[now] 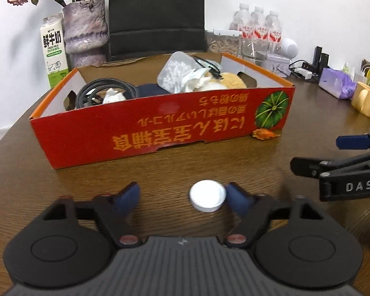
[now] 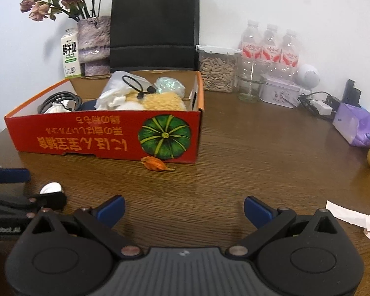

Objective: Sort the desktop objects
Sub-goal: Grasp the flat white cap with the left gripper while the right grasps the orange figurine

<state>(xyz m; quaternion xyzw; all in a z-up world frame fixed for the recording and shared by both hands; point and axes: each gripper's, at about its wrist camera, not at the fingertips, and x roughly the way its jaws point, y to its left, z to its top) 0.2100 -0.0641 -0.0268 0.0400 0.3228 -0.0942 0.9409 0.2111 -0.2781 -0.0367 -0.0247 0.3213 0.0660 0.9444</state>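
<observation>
A small white round cap point(image 1: 208, 196) lies on the brown wooden table between the fingers of my left gripper point(image 1: 183, 198). The right blue pad point(image 1: 236, 199) is at the cap's edge and the left pad stands well away from it, so the jaws are open. In the right wrist view the cap point(image 2: 50, 188) shows at the far left, partly hidden by the left gripper point(image 2: 29, 187). My right gripper point(image 2: 185, 211) is open over bare table, with nothing between its fingers. Behind both stands a red cardboard box point(image 1: 160, 133) holding cables, tissue, a plastic tub and a plush item.
A dried orange husk point(image 2: 156, 164) lies at the box's point(image 2: 98, 135) front right corner. White paper scraps point(image 2: 352, 215) lie at the right. At the back stand a vase point(image 1: 85, 29), a milk carton point(image 1: 53, 49), a black bag point(image 2: 154, 24), water bottles point(image 2: 271, 49), a seed jar point(image 2: 218, 70) and a purple tissue pack point(image 2: 356, 124).
</observation>
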